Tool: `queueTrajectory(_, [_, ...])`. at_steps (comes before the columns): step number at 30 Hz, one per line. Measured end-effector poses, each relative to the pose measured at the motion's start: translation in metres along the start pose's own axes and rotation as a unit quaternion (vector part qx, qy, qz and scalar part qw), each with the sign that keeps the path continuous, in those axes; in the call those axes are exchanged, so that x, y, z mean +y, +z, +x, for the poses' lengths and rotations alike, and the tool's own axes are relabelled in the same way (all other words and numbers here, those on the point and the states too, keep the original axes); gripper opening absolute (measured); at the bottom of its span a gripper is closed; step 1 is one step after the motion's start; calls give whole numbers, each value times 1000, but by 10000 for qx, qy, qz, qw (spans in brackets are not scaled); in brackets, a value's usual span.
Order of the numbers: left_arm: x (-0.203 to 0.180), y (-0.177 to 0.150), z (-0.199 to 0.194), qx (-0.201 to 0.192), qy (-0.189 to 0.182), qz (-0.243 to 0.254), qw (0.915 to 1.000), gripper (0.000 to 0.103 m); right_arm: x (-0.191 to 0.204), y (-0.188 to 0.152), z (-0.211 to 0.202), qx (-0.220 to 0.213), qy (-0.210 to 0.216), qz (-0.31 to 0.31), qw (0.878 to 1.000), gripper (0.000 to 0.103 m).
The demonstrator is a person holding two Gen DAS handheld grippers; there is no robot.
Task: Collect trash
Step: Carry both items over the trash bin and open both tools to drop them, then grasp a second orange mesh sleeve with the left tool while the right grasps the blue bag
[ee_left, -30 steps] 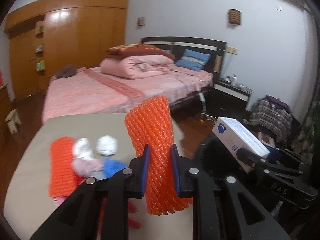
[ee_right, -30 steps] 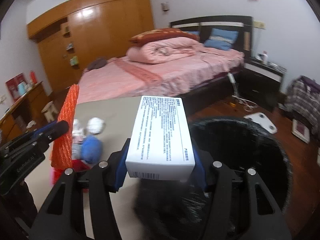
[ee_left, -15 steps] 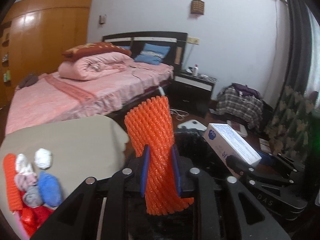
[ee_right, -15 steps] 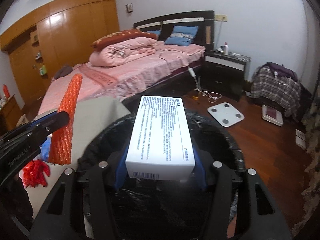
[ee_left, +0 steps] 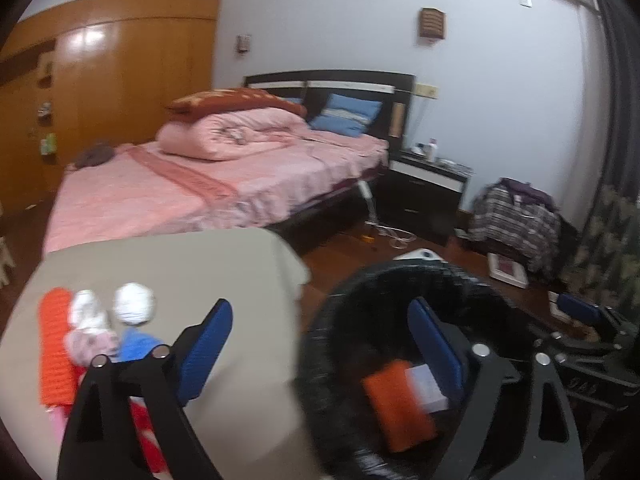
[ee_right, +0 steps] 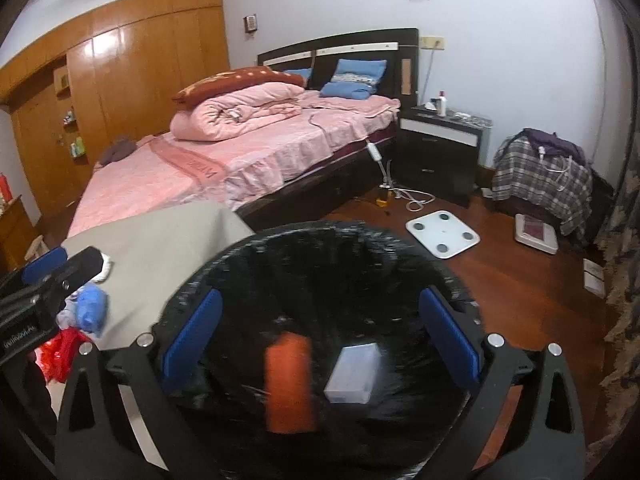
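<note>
The left hand-held gripper [ee_left: 320, 344] has its jaws spread wide, having just been opening, with nothing between them; its blue pads [ee_left: 208, 348] straddle the right edge of the tabletop [ee_left: 180, 272] and the rim of the bin [ee_left: 320, 360]; the right hand-held gripper [ee_right: 320, 332] is likewise spread, its jaws having just been opening, empty, poised over the bin's mouth. Inside the black-lined bin lie the orange net [ee_right: 289, 384] and the white box [ee_right: 354, 372], side by side at the bottom, the net to the left of the box; in the left wrist view both are blurred but show in the same order.

On the tabletop, near its left edge, a cluster of trash remains: an orange net sleeve [ee_left: 56, 352] lying lengthwise, two white wads [ee_left: 134, 308] beside it, a pink wad [ee_left: 90, 346] and a blue wad [ee_left: 136, 346] just in front of those, and red plastic [ee_right: 66, 350] nearest the camera; the pieces touch or crowd one another.

Beyond the tabletop stands a bed [ee_right: 248, 160] with pink covers; a dark nightstand [ee_right: 440, 148] sits to its right; a white scale [ee_right: 442, 234] lies on the wood floor [ee_right: 520, 288] past the bin.
</note>
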State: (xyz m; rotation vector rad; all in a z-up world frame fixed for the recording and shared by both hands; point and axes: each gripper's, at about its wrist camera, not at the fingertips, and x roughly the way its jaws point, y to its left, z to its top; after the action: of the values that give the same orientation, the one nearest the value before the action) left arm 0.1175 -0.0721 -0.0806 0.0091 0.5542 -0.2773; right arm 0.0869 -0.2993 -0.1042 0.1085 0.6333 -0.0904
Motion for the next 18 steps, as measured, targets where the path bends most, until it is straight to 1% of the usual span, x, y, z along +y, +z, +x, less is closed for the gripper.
queueTrajectory(3, [26, -9, -11, 17, 348, -96, 9993, 91, 21, -1, 3, 38, 210, -52, 9998, 96])
queueTrajectory(4, [32, -10, -12, 24, 412, -123, 9991, 91, 30, -2, 5, 50, 307, -74, 9995, 96])
queueTrajectory(7, [63, -23, -22, -2, 863, -200, 9961, 91, 60, -4, 9, 18, 564, -134, 9983, 96])
queueTrajectory(8, [70, -26, -24, 12, 959, -228, 9951, 91, 72, -5, 11, 26, 661, -164, 9977, 96])
queueTrajectory(11, [104, -39, -31, 74, 1334, -426, 9901, 91, 105, -6, 11, -38, 966, -254, 9950, 96])
queueTrajectory(14, [133, -49, -37, 111, 1691, -528, 9841, 91, 148, -10, 17, -38, 1285, -534, 9903, 96])
queueTrajectory(18, [170, -63, -41, 183, 2058, -649, 9763, 90, 190, -14, 28, -20, 1539, -725, 9854, 96])
